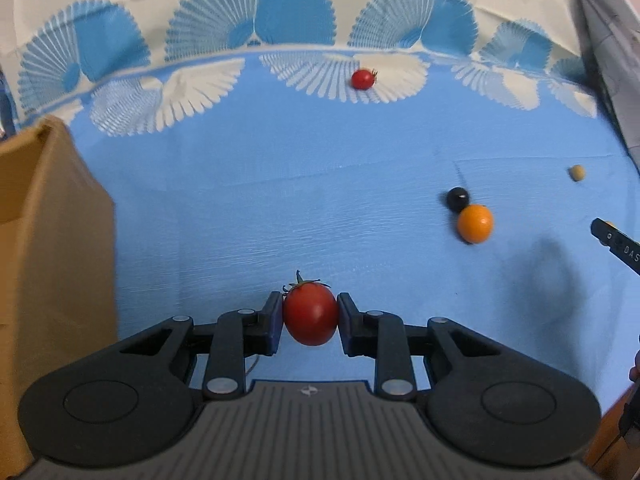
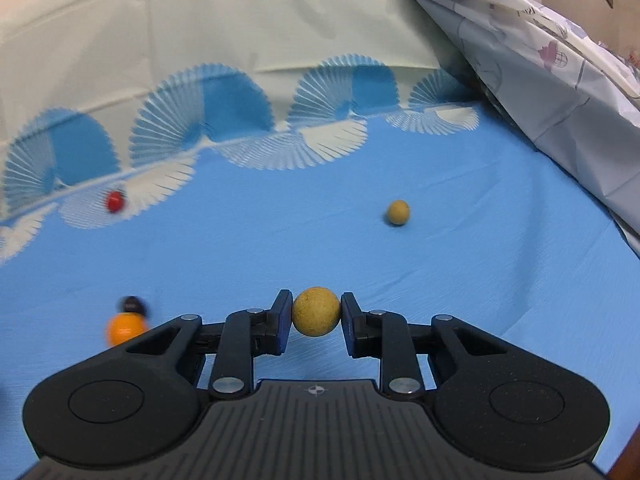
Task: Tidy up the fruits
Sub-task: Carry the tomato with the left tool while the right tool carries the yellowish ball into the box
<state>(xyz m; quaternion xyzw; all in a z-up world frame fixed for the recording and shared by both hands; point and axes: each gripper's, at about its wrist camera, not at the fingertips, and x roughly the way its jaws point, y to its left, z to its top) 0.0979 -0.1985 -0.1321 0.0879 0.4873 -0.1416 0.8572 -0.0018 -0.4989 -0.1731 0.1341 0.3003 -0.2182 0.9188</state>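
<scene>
The blue tablecloth (image 1: 280, 200) covers the tabletop, its white fan-pattern border running along the far edge. A cardboard box (image 1: 52, 240) stands at the left of the left wrist view, open at the top; I judge it the likely destination for the fruit, though no frame confirms this.

My left gripper (image 1: 310, 316) is clenched on a red cherry tomato (image 1: 310, 314). The fingers (image 1: 272, 320) press its two sides and the fruit hangs clear of the cloth. Its long axis runs roughly along the pointing line of the fingers, with the green calyx facing away from me, toward the far edge.

My right gripper (image 2: 316, 318) is clenched on a tan round fruit (image 2: 316, 311), also clear of the cloth. This fruit is near-spherical; no long axis or stem end can be determined.

Procedure for the carry, as I judge it:
1. Maintain closing pressure; do not squeeze harder, as the tomato skin may split.
2. Keep each fruit level and move smoothly, since round fruit can roll out between flat pads.
3. Release only low over the destination.

Remaining on the cloth: an orange fruit (image 1: 475, 223) touching a dark round fruit (image 1: 457, 199), a second tan fruit (image 2: 398, 212), and a second red tomato (image 1: 363, 79) near the border.
</scene>
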